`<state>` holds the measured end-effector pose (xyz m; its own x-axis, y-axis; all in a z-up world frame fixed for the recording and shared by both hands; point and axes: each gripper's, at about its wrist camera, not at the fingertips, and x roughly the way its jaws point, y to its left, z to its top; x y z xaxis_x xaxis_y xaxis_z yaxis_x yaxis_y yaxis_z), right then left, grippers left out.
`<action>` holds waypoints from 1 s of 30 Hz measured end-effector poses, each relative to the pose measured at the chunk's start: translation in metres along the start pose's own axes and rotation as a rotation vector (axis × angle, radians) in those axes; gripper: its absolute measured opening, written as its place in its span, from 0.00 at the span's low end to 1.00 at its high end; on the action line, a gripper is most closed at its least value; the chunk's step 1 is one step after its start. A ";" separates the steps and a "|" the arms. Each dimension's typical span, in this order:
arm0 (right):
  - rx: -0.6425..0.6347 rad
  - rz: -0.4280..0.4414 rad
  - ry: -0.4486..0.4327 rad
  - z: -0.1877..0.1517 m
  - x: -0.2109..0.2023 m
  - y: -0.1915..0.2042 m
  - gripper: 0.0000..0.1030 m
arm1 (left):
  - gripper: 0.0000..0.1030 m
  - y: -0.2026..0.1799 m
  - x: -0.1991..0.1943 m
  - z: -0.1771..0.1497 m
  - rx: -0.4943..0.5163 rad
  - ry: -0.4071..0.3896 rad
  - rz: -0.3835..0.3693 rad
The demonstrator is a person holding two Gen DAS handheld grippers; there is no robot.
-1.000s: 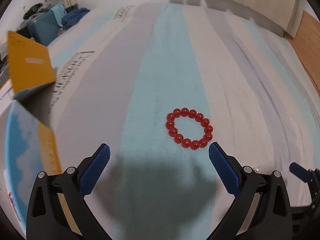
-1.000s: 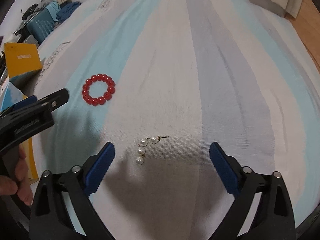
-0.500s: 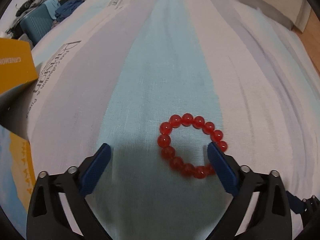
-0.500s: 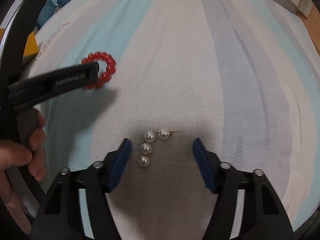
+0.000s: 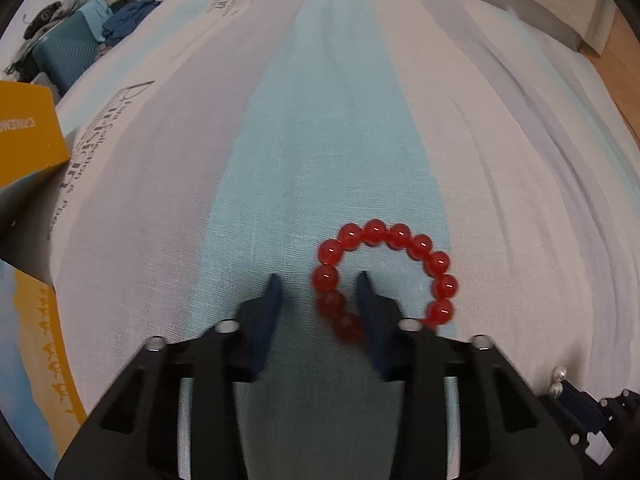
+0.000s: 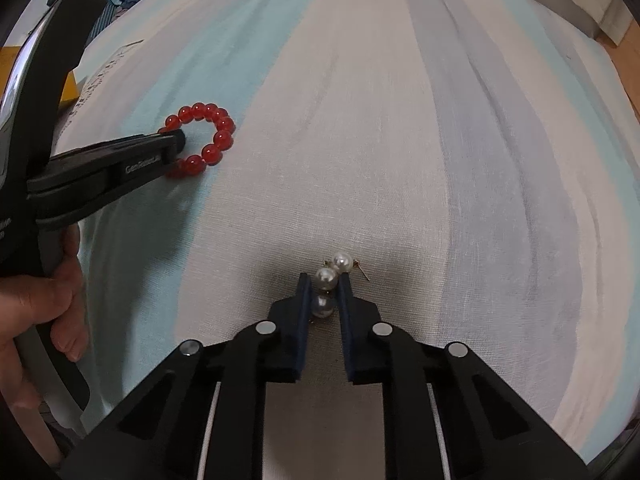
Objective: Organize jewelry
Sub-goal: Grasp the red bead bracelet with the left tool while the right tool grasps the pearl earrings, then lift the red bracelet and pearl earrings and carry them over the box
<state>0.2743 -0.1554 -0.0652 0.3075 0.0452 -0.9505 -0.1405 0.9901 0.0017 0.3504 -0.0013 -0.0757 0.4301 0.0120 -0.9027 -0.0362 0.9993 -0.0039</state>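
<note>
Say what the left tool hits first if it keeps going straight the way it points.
Likely the red bead bracelet: the left tool is closing with the ring's near-left beads between its fingers. Just below is the striped bedsheet; depth is hard to judge.

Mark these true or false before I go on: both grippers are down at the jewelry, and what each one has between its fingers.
1. The right gripper is clamped on the pearl earring. True.
2. The red bead bracelet sits inside the yellow box. False: it lies on the striped bedsheet.
3. The left gripper is closing with bracelet beads between its fingers. True.
4. The bracelet beads are blue. False: red.
5. Earring and bracelet touch. False: apart.
</note>
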 end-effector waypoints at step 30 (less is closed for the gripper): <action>0.035 0.059 -0.081 0.013 -0.028 -0.006 0.10 | 0.13 0.014 -0.056 -0.001 -0.040 -0.094 -0.064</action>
<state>0.2786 -0.1610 -0.0350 0.3752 0.1132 -0.9200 -0.1283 0.9893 0.0694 0.3253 0.0123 -0.0259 0.5149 -0.0463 -0.8560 -0.0409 0.9961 -0.0785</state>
